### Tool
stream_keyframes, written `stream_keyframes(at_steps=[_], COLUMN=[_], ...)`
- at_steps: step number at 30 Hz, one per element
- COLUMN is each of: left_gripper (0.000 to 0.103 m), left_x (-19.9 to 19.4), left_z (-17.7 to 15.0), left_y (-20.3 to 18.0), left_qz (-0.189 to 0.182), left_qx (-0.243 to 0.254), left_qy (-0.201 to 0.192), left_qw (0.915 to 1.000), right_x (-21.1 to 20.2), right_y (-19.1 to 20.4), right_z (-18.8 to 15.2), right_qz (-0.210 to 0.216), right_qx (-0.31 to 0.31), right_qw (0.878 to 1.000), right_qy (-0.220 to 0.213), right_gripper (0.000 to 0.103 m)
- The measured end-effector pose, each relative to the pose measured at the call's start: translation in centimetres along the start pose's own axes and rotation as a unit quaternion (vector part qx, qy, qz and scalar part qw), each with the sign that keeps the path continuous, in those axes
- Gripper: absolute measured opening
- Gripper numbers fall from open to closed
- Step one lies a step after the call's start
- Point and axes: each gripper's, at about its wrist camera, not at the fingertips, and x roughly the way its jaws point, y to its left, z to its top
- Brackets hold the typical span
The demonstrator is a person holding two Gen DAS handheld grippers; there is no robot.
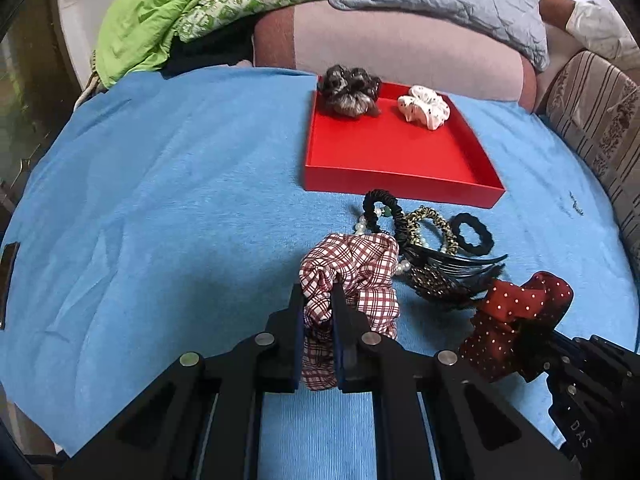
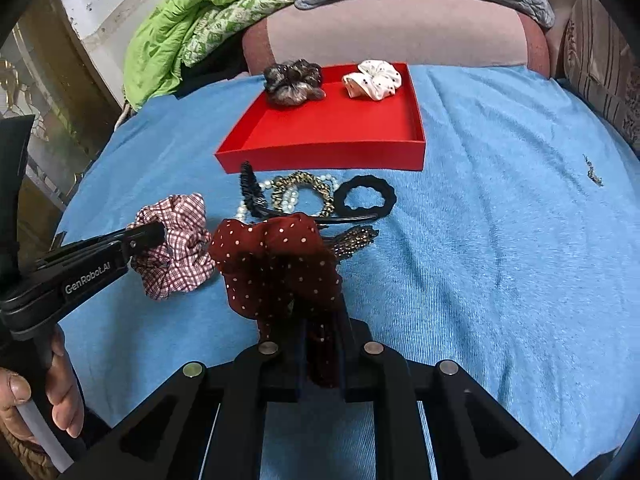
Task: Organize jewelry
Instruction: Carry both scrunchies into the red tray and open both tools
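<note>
The left gripper (image 1: 318,312) pinches a red-checked scrunchie (image 1: 356,280); just right of it, the right gripper (image 2: 322,320) clamps a maroon polka-dot scrunchie (image 2: 276,260). "GenRobot.AI" marks the left gripper. Two scrunchies (dark (image 1: 350,88), white spotted (image 1: 425,106)) lie at the red tray's (image 1: 400,190) far end.

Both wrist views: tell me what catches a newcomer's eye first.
The red tray on the blue cloth stands out, with a dark scrunchie and a white dotted scrunchie at its far end. Nearer, the left tongs grip a plaid scrunchie, and the right tongs a maroon dotted one.
</note>
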Motion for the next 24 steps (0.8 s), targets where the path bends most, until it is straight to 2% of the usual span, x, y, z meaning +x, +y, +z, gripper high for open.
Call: stream_keyframes(at_steps=[14,20,24], left_gripper=[0.011,0.011,0.011], left_x=[-5.9,-7.1,-6.9], left_z=[-1.1,0.9,3.1], left_y=[1.5,1.3,1.1], left_qz=[-0.004,-0.013,-0.018], left_qx=[-0.014,-0.007,-0.003], left_qy=[-0.040,-0.056,-0.059], left_qw=[0.9991,0.9983,0.9981], right_x=[-4.3,-5.5,-5.6], right_y=[1.2,0.8,0.0], right_z=[-0.6,1.1,3.4], right_qz=[0.005,0.000,0.000], right_qx=[0.000,-0.002,0.007], right_qw=[0.999,0.999,0.998], right_qy=[-0.034,-0.053,-0.060], right_gripper=[0.012,0.012,0.012])
